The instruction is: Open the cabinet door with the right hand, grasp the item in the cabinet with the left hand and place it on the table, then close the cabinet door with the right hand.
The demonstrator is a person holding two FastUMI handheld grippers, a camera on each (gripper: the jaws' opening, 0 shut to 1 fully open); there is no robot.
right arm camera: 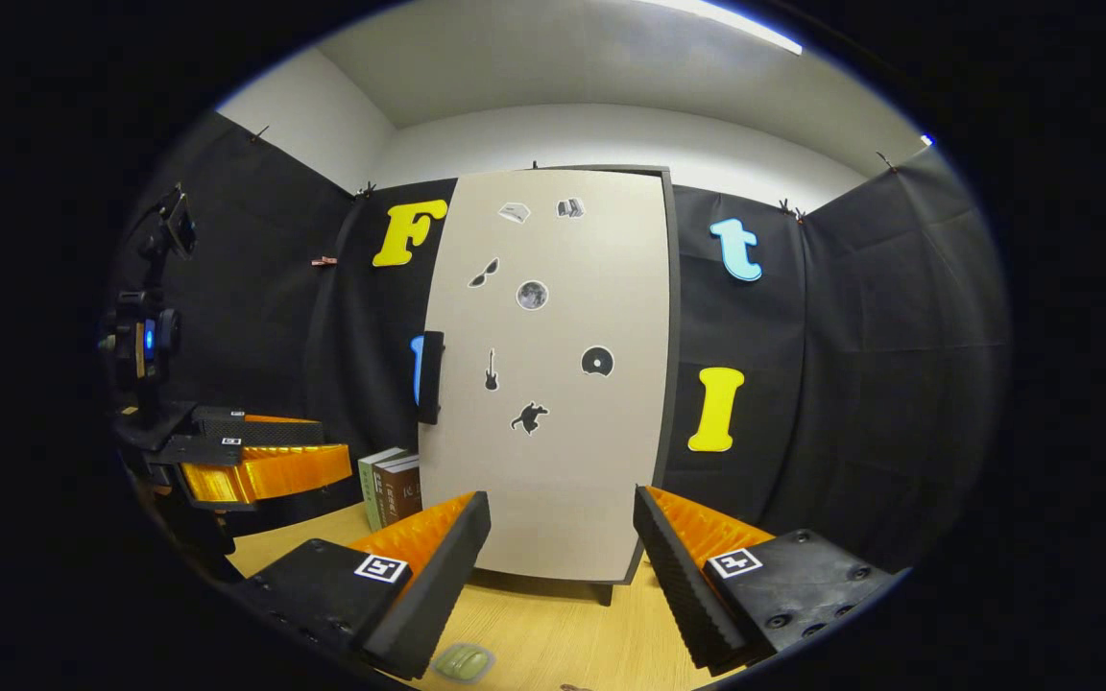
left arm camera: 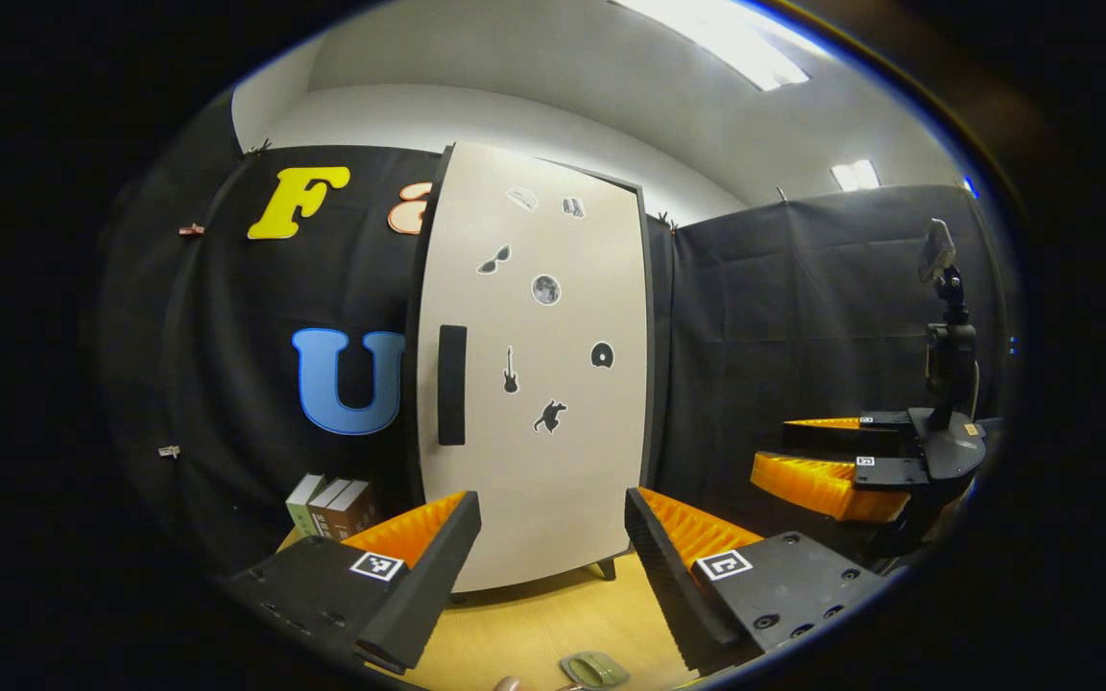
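Note:
A tall cabinet stands on the wooden table with its beige door (left arm camera: 534, 365) (right arm camera: 548, 374) shut. Several small dark stickers dot the door, and a black vertical handle (left arm camera: 452, 384) (right arm camera: 431, 376) sits at its left edge. My left gripper (left arm camera: 553, 566) is open, a short way in front of the door's lower part, holding nothing. My right gripper (right arm camera: 563, 566) is open too, facing the same door at about the same distance. The right gripper (left arm camera: 841, 461) also appears at the right of the left gripper view, and the left gripper (right arm camera: 246, 461) at the left of the right gripper view. The cabinet's inside is hidden.
A few books (left arm camera: 332, 507) (right arm camera: 390, 485) stand on the table left of the cabinet. A small green object (left arm camera: 594, 669) (right arm camera: 464, 662) lies on the wooden table (left arm camera: 534, 624) (right arm camera: 553, 624) near the front edge. Black cloth walls close in behind and at both sides.

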